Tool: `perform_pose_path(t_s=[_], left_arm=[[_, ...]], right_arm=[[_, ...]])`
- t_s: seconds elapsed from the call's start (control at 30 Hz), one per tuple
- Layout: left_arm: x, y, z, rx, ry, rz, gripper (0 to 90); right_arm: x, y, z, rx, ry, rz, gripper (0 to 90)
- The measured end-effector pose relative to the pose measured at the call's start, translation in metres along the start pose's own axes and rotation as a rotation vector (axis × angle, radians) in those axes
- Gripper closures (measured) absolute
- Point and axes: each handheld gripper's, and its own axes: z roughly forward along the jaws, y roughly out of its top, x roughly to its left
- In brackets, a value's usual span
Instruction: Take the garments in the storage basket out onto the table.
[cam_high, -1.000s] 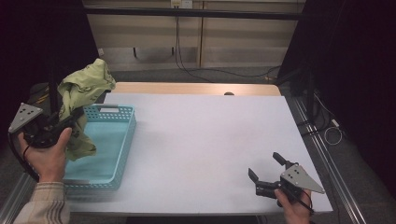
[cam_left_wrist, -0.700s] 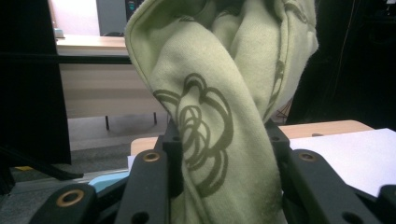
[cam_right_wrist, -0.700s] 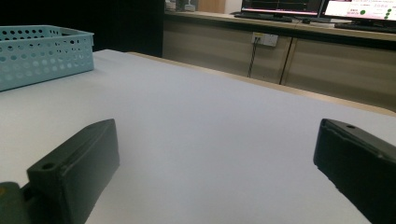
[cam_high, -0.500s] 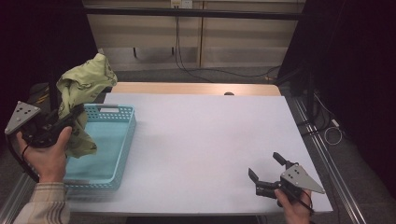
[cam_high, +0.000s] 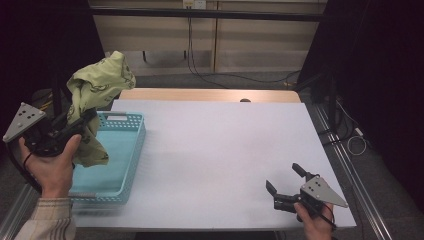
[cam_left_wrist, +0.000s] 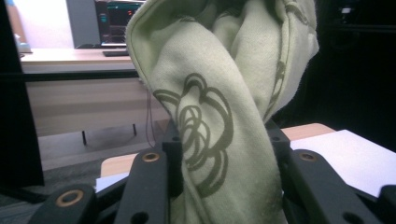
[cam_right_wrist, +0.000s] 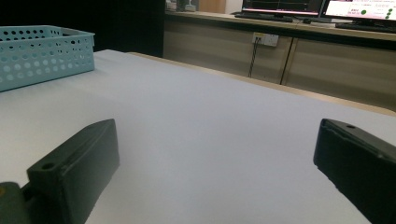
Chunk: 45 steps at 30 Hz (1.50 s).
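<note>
cloth (cam_high: 95, 95) hangs pinched in the left gripper (cam_high: 75, 127), raised above the basket (cam_high: 131, 150) to clear its rim. right gripper (cam_high: 285, 182) rests on the table (cam_high: 225, 145), jaws wide, empty.

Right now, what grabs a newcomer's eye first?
The pale green cloth with dark swirl prints, bunched up and clamped in the left tongs above the blue basket at the table's left edge. Next, the right tongs, open and empty, low at the white table's near right corner.
</note>
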Motion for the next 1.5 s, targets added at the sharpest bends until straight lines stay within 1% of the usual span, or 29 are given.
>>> perform_pose_path(t_s=[0.07,0.1,0.2,0.23,0.4,0.47,0.5,0.53,0.57,0.6,0.63,0.73,0.77,0.8,0.93,0.97,1.03,1.13,1.17,1.2,1.23,1.27,1.3,1.33,1.37,1.4,1.43,1.47,1.5], left_arm=[[-0.003,0.002,0.000,-0.006,-0.012,-0.003,63.9],[-0.004,0.003,0.000,-0.001,-0.017,0.005,63.8],[-0.008,0.004,0.002,0.002,-0.038,0.005,63.8],[-0.008,0.005,0.004,0.011,-0.045,0.011,63.8],[-0.016,0.009,0.011,0.022,-0.059,0.031,63.8],[-0.018,0.010,0.013,0.022,-0.065,0.033,63.8],[-0.019,0.011,0.014,0.016,-0.069,0.028,63.8],[-0.019,0.013,0.015,0.019,-0.072,0.037,63.8],[-0.020,0.014,0.016,0.014,-0.078,0.025,63.8],[-0.021,0.014,0.017,0.016,-0.080,0.029,63.8],[-0.023,0.014,0.019,0.011,-0.081,0.017,63.8],[-0.028,0.015,0.023,0.018,-0.095,0.031,63.8],[-0.030,0.015,0.025,0.016,-0.100,0.023,63.8],[-0.032,0.015,0.026,0.017,-0.106,0.033,63.8],[-0.041,0.018,0.032,0.017,-0.123,0.039,63.8],[-0.043,0.019,0.034,0.012,-0.127,0.032,63.7],[-0.046,0.021,0.036,0.013,-0.142,0.037,63.7],[-0.052,0.024,0.039,0.008,-0.151,0.041,63.7],[-0.053,0.024,0.040,0.017,-0.154,0.051,63.7],[-0.054,0.024,0.041,0.014,-0.168,0.037,63.7],[-0.055,0.024,0.042,0.027,-0.181,0.039,63.8],[-0.058,0.024,0.045,0.008,-0.192,0.013,63.7],[-0.055,0.024,0.043,0.057,-0.191,0.093,63.7],[-0.059,0.023,0.046,0.042,-0.187,0.070,63.7],[-0.063,0.022,0.049,0.014,-0.190,0.022,63.8],[-0.061,0.022,0.049,0.037,-0.198,0.054,63.7],[-0.063,0.022,0.050,0.032,-0.202,0.044,63.8],[-0.065,0.022,0.051,0.029,-0.203,0.045,63.7],[-0.068,0.021,0.052,0.019,-0.203,0.030,63.7]], right_arm=[[0.000,0.000,0.000,0.000,0.000,0.002,0.0],[0.000,0.000,0.000,0.000,0.000,0.004,0.0],[0.001,0.000,0.000,-0.001,0.001,0.004,0.0],[0.001,0.000,0.000,-0.001,0.001,0.004,0.0],[0.001,0.000,0.001,0.000,0.002,0.003,0.0],[0.000,0.000,0.001,0.001,0.000,0.000,0.0],[0.000,0.000,0.001,0.000,0.000,0.000,0.0],[0.000,0.000,0.001,0.001,-0.001,0.001,0.0],[0.000,0.000,0.001,-0.001,0.003,0.003,0.0],[0.001,0.000,0.001,0.002,-0.002,0.002,0.0],[0.001,0.000,0.001,0.000,0.001,0.003,0.0],[0.000,0.000,0.001,0.001,0.000,-0.001,0.0],[0.000,0.000,0.001,0.001,0.000,-0.001,0.0],[0.000,0.000,0.001,-0.001,0.001,0.002,0.0],[0.000,0.000,0.000,0.001,-0.001,0.001,0.0],[0.000,0.000,0.000,0.001,0.000,0.004,0.0],[0.000,0.000,0.000,0.003,-0.002,0.000,0.0],[0.000,0.000,0.000,0.002,-0.001,-0.001,0.0],[0.000,0.000,0.000,0.001,0.000,-0.001,0.0],[0.000,0.000,0.000,0.002,-0.001,-0.001,0.0],[0.000,0.000,0.000,0.002,0.001,0.000,0.0],[0.000,0.000,0.000,0.002,0.001,0.000,0.0],[0.000,0.000,0.000,0.001,0.002,-0.001,0.0],[0.000,0.000,0.000,0.001,0.002,0.001,0.0],[0.000,0.000,0.000,0.000,0.002,0.003,0.0],[0.000,0.000,0.000,0.001,0.002,0.002,0.0],[0.000,0.000,0.000,0.001,0.002,0.003,0.0],[0.000,0.000,0.000,0.001,0.002,0.003,0.0],[0.000,0.000,0.000,-0.001,0.003,0.001,0.0]])
